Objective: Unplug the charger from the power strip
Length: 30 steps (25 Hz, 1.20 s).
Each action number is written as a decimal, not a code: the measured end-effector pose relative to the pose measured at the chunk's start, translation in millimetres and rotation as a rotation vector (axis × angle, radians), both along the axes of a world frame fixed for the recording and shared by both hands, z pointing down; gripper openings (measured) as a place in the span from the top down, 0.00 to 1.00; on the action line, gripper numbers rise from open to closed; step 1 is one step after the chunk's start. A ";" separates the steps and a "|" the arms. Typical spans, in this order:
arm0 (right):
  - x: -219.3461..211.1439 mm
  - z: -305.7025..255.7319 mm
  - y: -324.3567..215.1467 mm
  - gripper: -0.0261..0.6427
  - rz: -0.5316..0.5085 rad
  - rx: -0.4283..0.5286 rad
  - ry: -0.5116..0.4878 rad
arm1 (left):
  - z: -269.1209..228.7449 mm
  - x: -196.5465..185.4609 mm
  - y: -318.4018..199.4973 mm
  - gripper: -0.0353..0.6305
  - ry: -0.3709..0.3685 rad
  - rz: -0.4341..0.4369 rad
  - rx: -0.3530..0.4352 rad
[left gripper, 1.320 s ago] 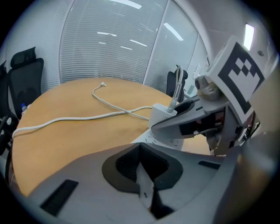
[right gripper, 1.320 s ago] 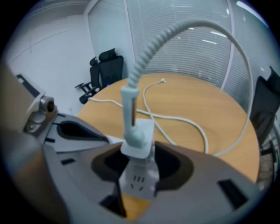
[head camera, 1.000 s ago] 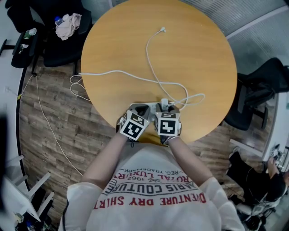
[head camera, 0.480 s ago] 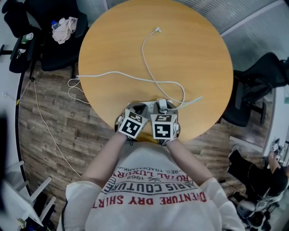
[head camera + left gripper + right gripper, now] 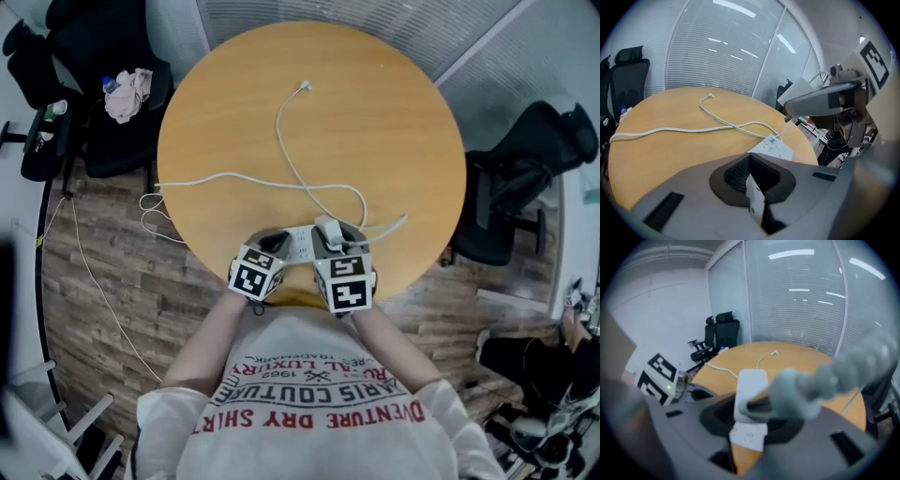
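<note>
The charger (image 5: 751, 389) — judged a light, rigid, smooth block — is clamped by its flat sides in the right gripper (image 5: 750, 414), jaws just tightened, over the strip (image 5: 298, 246) — pinned by the closed left gripper (image 5: 752, 183).

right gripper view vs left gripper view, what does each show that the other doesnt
Only the right gripper view: the charger gripped by the right gripper, whose jaws have just been closing on it. Only the left gripper view: the left gripper clamped on the edge of the power strip. Both: the round table, the white cable and the power strip.
</note>
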State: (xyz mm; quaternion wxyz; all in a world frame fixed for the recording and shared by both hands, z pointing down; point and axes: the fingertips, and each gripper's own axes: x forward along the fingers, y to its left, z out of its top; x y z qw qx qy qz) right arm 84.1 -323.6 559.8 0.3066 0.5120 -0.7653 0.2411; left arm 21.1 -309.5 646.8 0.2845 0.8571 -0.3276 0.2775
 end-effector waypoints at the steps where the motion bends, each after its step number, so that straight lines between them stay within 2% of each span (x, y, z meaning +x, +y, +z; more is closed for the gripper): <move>1: 3.0 -6.6 0.2 0.73 -0.005 0.019 -0.006 | -7.9 -1.8 -2.1 0.90 0.016 -0.022 0.020; 6: 21.5 -35.3 -7.1 0.73 -0.024 0.115 -0.029 | -62.3 -1.7 -18.2 0.90 0.057 -0.066 0.151; 12: 34.1 -77.8 -16.3 0.73 -0.049 0.221 -0.073 | -154.8 -1.9 -40.4 0.90 0.145 -0.135 0.347; 16: 38.9 -107.9 -22.5 0.73 -0.068 0.304 -0.105 | -210.1 -6.9 -47.3 0.90 0.169 -0.161 0.472; 21: 42.4 -137.0 -27.0 0.73 -0.087 0.378 -0.159 | -264.5 -16.5 -46.3 0.90 0.202 -0.205 0.591; 25: 41.0 -147.2 -27.0 0.73 -0.113 0.409 -0.190 | -286.1 -25.3 -38.5 0.90 0.200 -0.225 0.658; 30: 44.1 -152.4 -29.7 0.73 -0.124 0.431 -0.211 | -287.4 -27.2 -36.1 0.90 0.191 -0.247 0.665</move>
